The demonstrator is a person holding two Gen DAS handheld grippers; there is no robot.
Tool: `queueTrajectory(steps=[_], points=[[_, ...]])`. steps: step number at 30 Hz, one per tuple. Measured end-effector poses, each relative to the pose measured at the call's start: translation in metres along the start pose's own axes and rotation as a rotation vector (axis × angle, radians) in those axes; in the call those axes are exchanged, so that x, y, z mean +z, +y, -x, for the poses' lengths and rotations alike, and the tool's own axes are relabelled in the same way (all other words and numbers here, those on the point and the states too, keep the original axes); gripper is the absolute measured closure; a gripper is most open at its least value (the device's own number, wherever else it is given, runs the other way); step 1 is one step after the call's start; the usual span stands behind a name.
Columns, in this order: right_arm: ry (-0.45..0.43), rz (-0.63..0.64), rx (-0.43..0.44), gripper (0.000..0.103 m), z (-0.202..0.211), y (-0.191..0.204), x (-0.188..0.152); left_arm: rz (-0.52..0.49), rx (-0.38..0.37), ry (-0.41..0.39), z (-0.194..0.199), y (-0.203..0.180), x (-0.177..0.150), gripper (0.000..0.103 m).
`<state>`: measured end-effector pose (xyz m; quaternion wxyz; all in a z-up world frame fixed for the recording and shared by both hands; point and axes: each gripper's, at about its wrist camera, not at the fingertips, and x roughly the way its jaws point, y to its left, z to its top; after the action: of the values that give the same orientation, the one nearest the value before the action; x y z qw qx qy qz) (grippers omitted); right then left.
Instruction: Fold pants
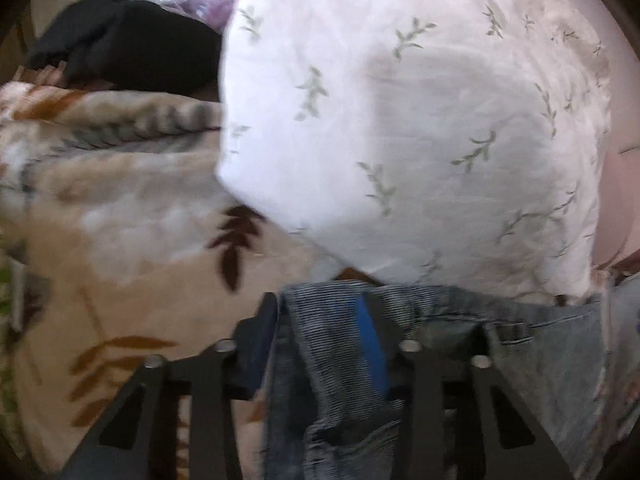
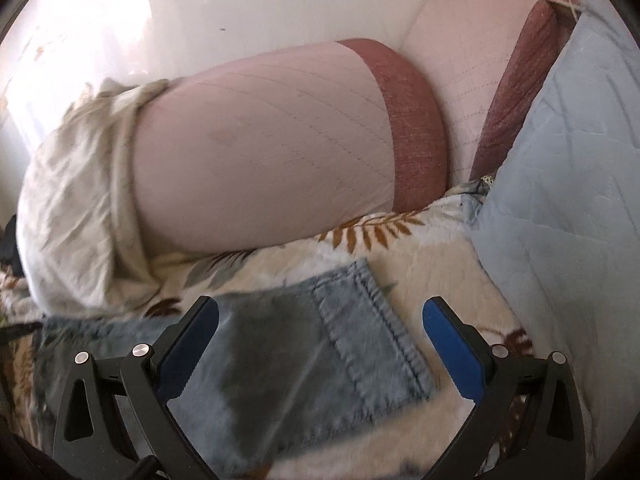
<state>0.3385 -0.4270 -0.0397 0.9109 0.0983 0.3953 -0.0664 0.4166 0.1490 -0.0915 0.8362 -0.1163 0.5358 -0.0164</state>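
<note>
On a bed spread with a plush leaf-print blanket [image 2: 400,276], the left gripper [image 1: 320,336] has its fingers clamped on a bunched fold of ribbed, faded denim pants [image 1: 328,392]. The right gripper [image 2: 320,344], fingers spread wide and empty, straddles a stitched leg hem [image 2: 384,340] lying flat just below, its length running back toward the camera.

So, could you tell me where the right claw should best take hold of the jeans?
Probably at the hemmed leg end of the jeans, which lies flat on the blanket between the open right claw. Come from above, pinching across the stitched hem edge.
</note>
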Motion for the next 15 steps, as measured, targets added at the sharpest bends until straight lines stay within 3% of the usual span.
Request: queueTrajectory(steps=[1, 3, 5, 11, 15], points=[[0.006, -0.011, -0.008, 0.0, -0.007, -0.004, 0.005, -0.006, -0.005, -0.003, -0.002, -0.004, 0.0, 0.074], [0.017, -0.041, -0.012, 0.0, -0.02, -0.012, 0.015, -0.036, -0.028, -0.012, -0.007, -0.012, -0.002, 0.091], [0.031, -0.057, -0.016, 0.0, -0.033, -0.019, 0.024, -0.054, -0.031, -0.009, -0.012, -0.018, -0.006, 0.096], [0.135, -0.044, -0.043, 0.008, -0.085, -0.026, 0.034, -0.064, -0.067, -0.034, -0.012, -0.022, -0.011, 0.099], [0.181, -0.049, -0.074, 0.025, -0.119, -0.036, 0.034, -0.069, -0.084, -0.043, -0.007, -0.024, -0.011, 0.099]])
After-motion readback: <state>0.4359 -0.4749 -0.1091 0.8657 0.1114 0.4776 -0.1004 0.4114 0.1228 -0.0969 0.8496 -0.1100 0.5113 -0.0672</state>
